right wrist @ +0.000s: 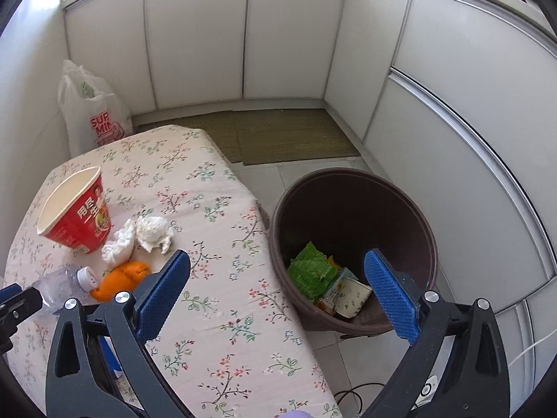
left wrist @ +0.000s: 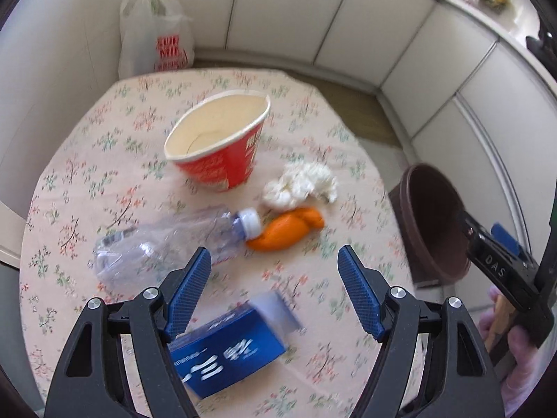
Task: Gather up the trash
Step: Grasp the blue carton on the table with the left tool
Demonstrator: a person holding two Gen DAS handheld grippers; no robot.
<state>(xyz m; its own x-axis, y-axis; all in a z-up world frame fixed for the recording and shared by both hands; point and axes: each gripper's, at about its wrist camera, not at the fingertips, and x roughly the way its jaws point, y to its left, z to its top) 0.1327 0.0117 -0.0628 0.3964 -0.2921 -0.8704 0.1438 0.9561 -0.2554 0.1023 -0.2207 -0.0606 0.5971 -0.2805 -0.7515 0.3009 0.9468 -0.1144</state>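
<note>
My left gripper point(left wrist: 275, 268) had its fingers wide, holding nothing, over the blue carton point(left wrist: 229, 345) on the desk point(left wrist: 69, 181). Past it lay the plastic bottle point(left wrist: 163, 244), orange peel point(left wrist: 285, 230), tissue wad point(left wrist: 299, 184) and red noodle cup point(left wrist: 219, 146). My right gripper point(right wrist: 278, 296) was wide too, empty, between the desk edge and the brown bin point(right wrist: 351, 244) on the floor, wrappers inside.

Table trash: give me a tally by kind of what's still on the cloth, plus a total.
Noodle cup: 1
Plastic bottle: 1
Crumpled tissue wads: 2
Orange peel: 1
Blue carton: 1
Total: 6
</note>
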